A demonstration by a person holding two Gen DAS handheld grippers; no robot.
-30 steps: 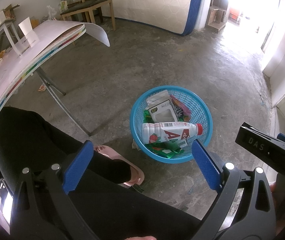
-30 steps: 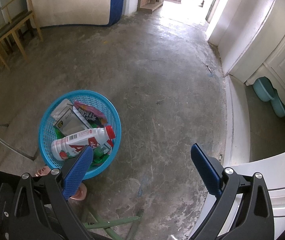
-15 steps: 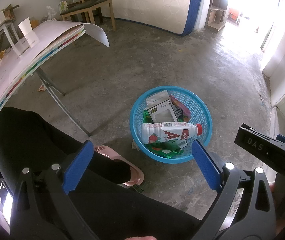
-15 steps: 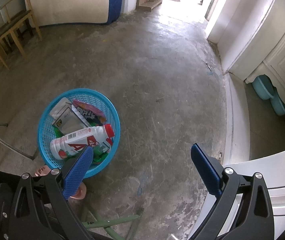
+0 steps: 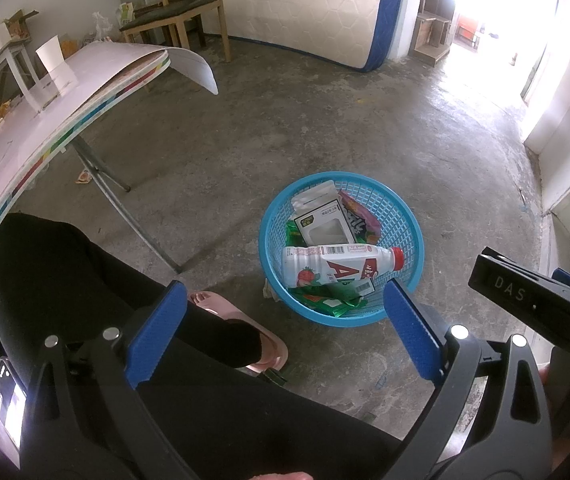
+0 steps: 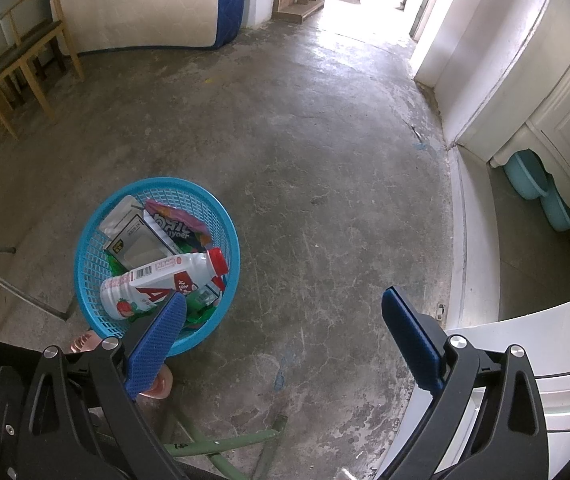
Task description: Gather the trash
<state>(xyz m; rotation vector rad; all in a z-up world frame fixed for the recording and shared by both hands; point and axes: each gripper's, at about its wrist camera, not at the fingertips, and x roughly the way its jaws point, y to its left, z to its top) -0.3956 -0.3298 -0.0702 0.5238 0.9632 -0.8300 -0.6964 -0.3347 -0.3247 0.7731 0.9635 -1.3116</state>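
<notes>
The blue basket [image 5: 405, 220] stands on bare concrete floor [image 6: 325, 160] with open room on its far side and to the right, all the way to the bright doorway; on its near left it is hemmed in by the person's pink slipper [image 5: 241, 320] and the slanted metal leg [image 5: 125, 216] of the white table [image 5: 25, 128]. Inside the basket a white bottle [image 5: 333, 266] with a red cap lies on its side across green wrappers [image 5: 325, 304], with a windowed box [image 5: 321, 224] and a purple packet [image 5: 359, 220] behind it. The wrappers are mostly covered, and their print is too small to read. The person's dark-trousered leg [image 5: 85, 272] fills the lower left of the left wrist view and hides the floor there. The left gripper [image 5: 285, 332] hangs above and just short of the basket, fingers spread wide and holding nothing. The right gripper [image 6: 285, 332] points down at the floor to the right of the basket, also spread wide and empty, its left pad overlapping the basket's near rim in its own view.
</notes>
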